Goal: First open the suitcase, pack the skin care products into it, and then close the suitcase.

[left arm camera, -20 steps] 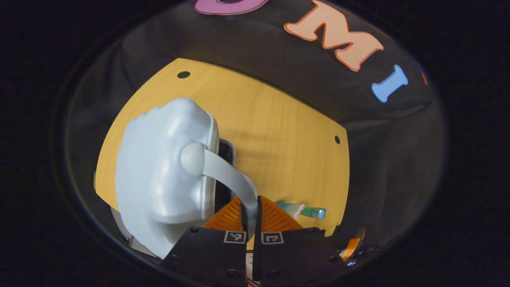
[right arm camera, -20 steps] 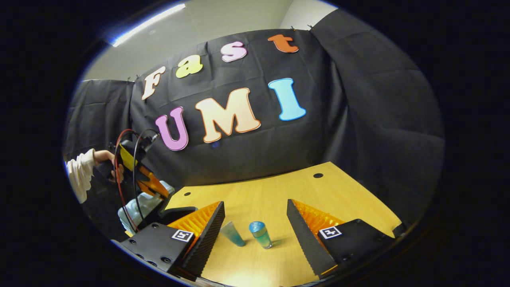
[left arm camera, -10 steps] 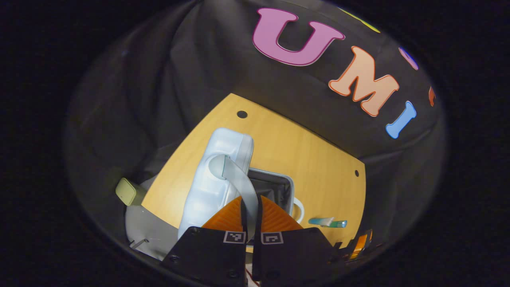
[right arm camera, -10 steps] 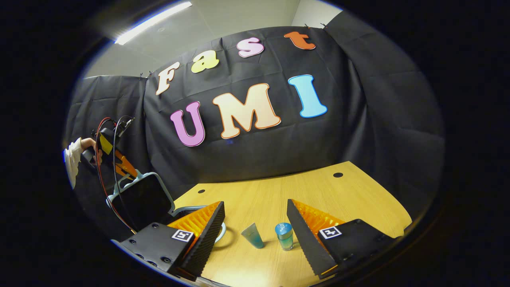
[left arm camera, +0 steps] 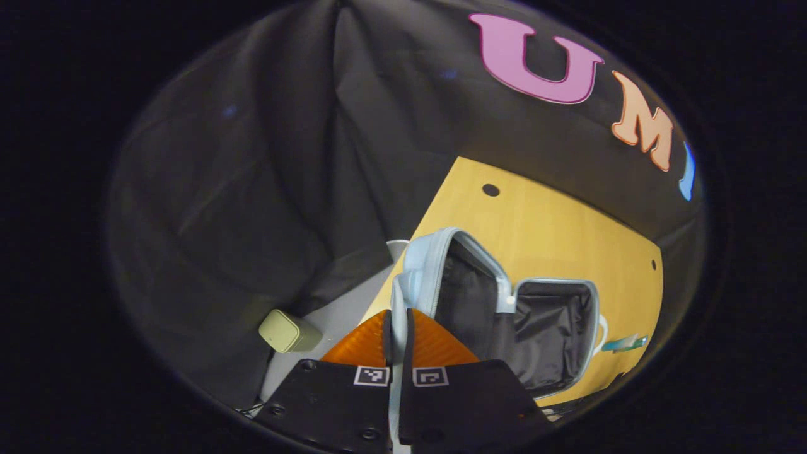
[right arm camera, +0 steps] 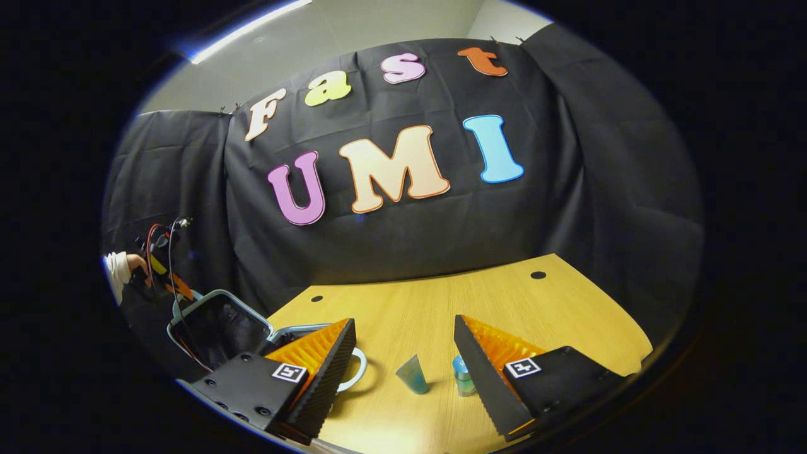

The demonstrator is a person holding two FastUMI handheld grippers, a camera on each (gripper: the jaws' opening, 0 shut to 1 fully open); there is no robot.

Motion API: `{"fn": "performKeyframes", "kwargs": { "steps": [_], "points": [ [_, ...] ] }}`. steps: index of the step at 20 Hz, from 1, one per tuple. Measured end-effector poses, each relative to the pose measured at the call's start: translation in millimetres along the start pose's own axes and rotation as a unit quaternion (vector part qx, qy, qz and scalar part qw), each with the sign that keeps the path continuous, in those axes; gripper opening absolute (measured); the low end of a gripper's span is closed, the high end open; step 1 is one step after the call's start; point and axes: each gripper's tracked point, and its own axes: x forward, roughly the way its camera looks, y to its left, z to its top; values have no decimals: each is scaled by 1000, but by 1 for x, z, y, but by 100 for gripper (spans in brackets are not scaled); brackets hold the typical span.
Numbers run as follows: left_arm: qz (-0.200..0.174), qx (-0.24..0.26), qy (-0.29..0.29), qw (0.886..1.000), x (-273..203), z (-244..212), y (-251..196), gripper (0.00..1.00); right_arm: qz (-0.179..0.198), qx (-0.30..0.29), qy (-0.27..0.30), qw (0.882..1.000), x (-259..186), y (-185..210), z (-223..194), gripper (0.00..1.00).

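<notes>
While the left claw (left arm camera: 397, 328) pinches the pale blue handle (left arm camera: 398, 296) of the suitcase lid (left arm camera: 441, 277), the suitcase (left arm camera: 555, 334) lies open on the wooden surface (left arm camera: 555, 233). Over on the right, the right claw (right arm camera: 403, 353) hangs spread above the tube (right arm camera: 413, 375) and bottle (right arm camera: 462, 377) standing just beside the suitcase.

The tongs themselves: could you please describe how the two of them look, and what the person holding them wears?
Both have black housings bearing small square black-and-white markers. The right tongs have wedge-shaped fingers with ribbed sides and toothed faces. The left tongs carry red and black cables, seen in the right gripper view. The hand there comes out of a white sleeve.
</notes>
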Motion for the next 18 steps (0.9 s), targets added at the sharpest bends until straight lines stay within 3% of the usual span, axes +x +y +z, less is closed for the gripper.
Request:
{"fn": "performKeyframes", "kwargs": {
  "steps": [6, 10, 12, 14, 17, 18],
  "points": [
    [9, -23, 48, 999, 100, -47, 42, 0, -17, -14, 6, 1000, 5, 23, -10, 98],
    [-8, -61, 78, 995, 130, -73, 49, 0, -36, -10, 19, 999, 5, 28, -23, 98],
    [0, -66, 77, 995, 134, -76, 56, 7, -45, -8, 24, 999, 5, 26, -29, 98],
    [3, -67, 72, 995, 133, -73, 58, 32, -52, -10, 32, 998, 7, 22, -34, 98],
    [27, -41, 43, 998, 126, -62, 57, 100, -48, -4, 31, 998, 13, 15, -34, 98],
    [25, -34, 32, 999, 119, -55, 48, 96, -46, -1, 31, 998, 15, 12, -34, 98]
  ]
}}
